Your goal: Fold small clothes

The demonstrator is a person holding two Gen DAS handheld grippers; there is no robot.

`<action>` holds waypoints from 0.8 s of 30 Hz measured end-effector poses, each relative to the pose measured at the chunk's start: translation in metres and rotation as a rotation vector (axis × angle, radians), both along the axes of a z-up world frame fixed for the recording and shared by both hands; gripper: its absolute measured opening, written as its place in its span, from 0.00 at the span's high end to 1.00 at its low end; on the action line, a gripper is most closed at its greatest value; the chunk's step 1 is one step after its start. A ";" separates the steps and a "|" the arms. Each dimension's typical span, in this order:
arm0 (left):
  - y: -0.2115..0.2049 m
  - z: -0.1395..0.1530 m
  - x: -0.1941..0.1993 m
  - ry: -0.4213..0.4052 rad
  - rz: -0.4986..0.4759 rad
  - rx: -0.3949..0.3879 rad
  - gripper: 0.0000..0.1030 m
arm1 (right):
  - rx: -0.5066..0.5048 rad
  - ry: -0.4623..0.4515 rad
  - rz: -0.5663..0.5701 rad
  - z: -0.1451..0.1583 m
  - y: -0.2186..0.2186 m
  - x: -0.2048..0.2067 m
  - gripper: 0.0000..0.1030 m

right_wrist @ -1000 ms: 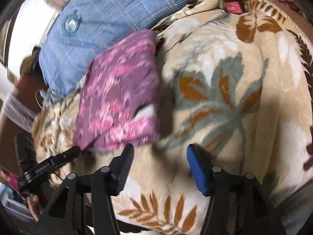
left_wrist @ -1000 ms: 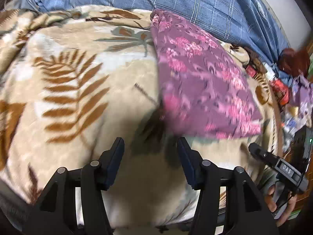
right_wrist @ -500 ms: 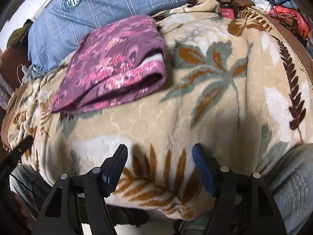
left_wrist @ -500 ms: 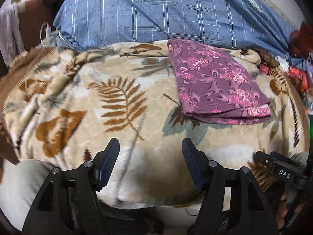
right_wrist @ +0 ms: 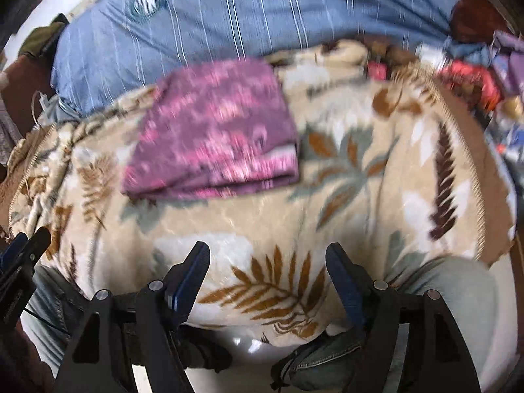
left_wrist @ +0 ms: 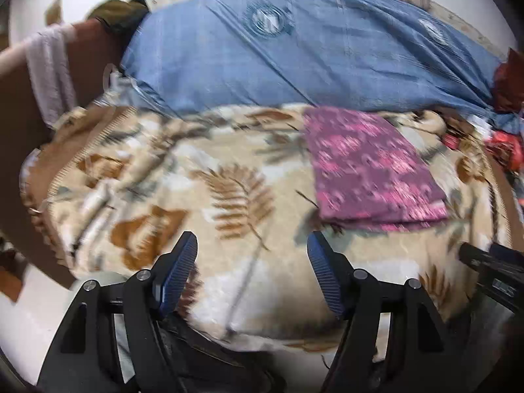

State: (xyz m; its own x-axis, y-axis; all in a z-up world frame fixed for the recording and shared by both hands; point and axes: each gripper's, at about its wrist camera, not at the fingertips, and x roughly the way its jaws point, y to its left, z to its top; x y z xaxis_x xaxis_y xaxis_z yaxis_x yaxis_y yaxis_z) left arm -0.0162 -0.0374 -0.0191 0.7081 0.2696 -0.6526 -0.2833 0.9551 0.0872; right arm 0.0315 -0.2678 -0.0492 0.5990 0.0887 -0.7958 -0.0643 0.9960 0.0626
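Left wrist view is showing the left gripper (left_wrist: 252,267) hanging with its ribbed blue pads (left_wrist: 319,268) spread wide and nothing between them; its jaws have just been opening further. Beyond them the folded garment (left_wrist: 370,167) is lying flat on the blanket (left_wrist: 229,196), a neat oblong of thin purple cloth printed with pink flowers, its layered fold edge facing the camera. The blanket is looking thick and plushy, beige with rust-brown fern fronds and grey-green leaves, its border stitched in a pale zigzag. Behind it a smooth blue checked sheet (left_wrist: 311,55) is covering a long bolster-like shape, with a round emblem printed on it. At the right edge the black tip of the right gripper (left_wrist: 491,262) is showing.

In the right wrist view the right gripper (right_wrist: 268,275) is likewise standing wide and empty, having just been opening, above the blanket's near edge; the garment (right_wrist: 216,131) is sitting well beyond it, towards the left. A pale trouser leg (right_wrist: 458,281) is showing under the blanket's edge, probably the person's knee, though blur is softening everything.

Compared with a second ago, both views are taking in far more of the bed, and the garment is appearing smaller and farther from both grippers, squared off and resting alone.
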 end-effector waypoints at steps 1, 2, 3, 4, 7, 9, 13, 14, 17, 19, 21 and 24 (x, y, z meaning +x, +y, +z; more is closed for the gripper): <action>-0.002 0.004 0.000 -0.007 0.013 0.017 0.33 | -0.003 -0.027 -0.003 0.011 0.000 -0.005 0.27; -0.002 0.008 0.002 -0.011 0.017 0.028 0.33 | 0.004 -0.047 0.000 0.019 0.001 -0.009 0.27; -0.004 0.011 0.002 -0.014 0.015 0.033 0.32 | 0.009 -0.059 0.002 0.023 0.003 -0.010 0.27; -0.006 0.016 0.002 -0.014 0.004 0.031 0.32 | 0.010 -0.074 0.002 0.031 0.004 -0.013 0.27; -0.011 0.023 0.006 0.015 -0.004 0.043 0.32 | 0.003 -0.114 0.006 0.048 0.008 -0.018 0.27; -0.018 0.026 0.008 0.026 -0.030 0.059 0.32 | -0.008 -0.133 0.002 0.055 0.008 -0.020 0.27; -0.031 0.028 0.010 0.040 -0.071 0.073 0.32 | -0.009 -0.154 -0.011 0.063 0.003 -0.023 0.26; -0.033 0.027 0.010 0.045 -0.080 0.073 0.32 | -0.005 -0.153 -0.014 0.063 0.002 -0.022 0.26; -0.037 0.027 0.009 0.051 -0.099 0.067 0.32 | -0.002 -0.150 -0.024 0.062 0.000 -0.022 0.26; -0.038 0.028 0.008 0.048 -0.104 0.070 0.32 | -0.003 -0.145 -0.029 0.061 -0.001 -0.022 0.26; -0.039 0.029 0.008 0.047 -0.105 0.075 0.31 | -0.004 -0.144 -0.034 0.061 -0.001 -0.022 0.26; -0.038 0.030 0.007 0.044 -0.108 0.073 0.31 | -0.006 -0.144 -0.036 0.061 -0.001 -0.022 0.26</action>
